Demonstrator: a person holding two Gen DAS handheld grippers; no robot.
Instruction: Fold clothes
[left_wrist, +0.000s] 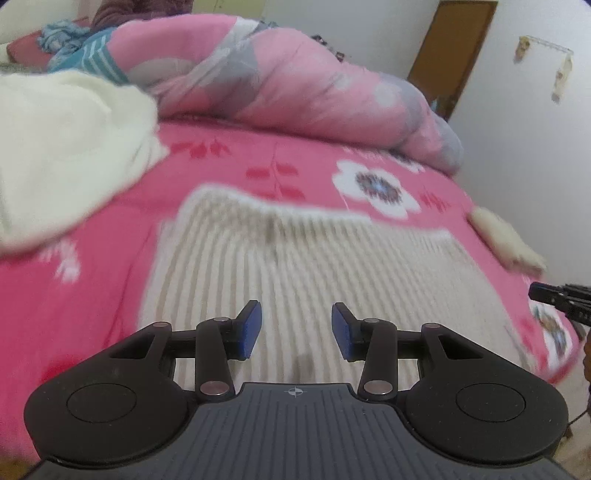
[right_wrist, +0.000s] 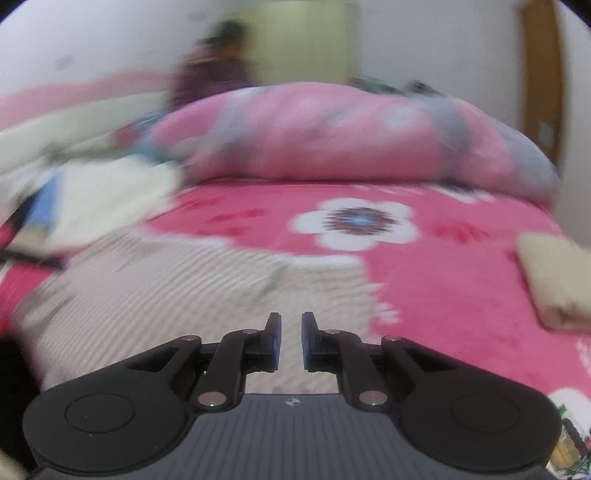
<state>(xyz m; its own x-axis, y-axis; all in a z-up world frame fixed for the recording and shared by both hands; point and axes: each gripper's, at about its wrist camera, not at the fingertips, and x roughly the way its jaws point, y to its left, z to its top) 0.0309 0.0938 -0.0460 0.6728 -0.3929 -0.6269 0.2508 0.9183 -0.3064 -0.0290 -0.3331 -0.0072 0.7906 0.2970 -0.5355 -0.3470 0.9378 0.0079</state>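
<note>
A cream ribbed knit garment (left_wrist: 295, 251) lies flat on the pink flowered bedspread (left_wrist: 103, 229). My left gripper (left_wrist: 296, 314) hovers over its near part, open, with nothing between the blue pads. In the right wrist view the same ribbed garment (right_wrist: 166, 288) spreads to the left and under my right gripper (right_wrist: 291, 321). That gripper's pads stand a narrow gap apart and hold nothing. A black part of the right gripper (left_wrist: 561, 299) shows at the right edge of the left wrist view.
A fluffy white garment (left_wrist: 66, 155) is heaped at the left. A small folded cream piece (left_wrist: 506, 240) lies near the bed's right edge. A bulky pink and grey duvet (left_wrist: 295, 85) fills the back. A blurred person (right_wrist: 218, 62) is behind it; a brown door (left_wrist: 454, 48) stands at the right.
</note>
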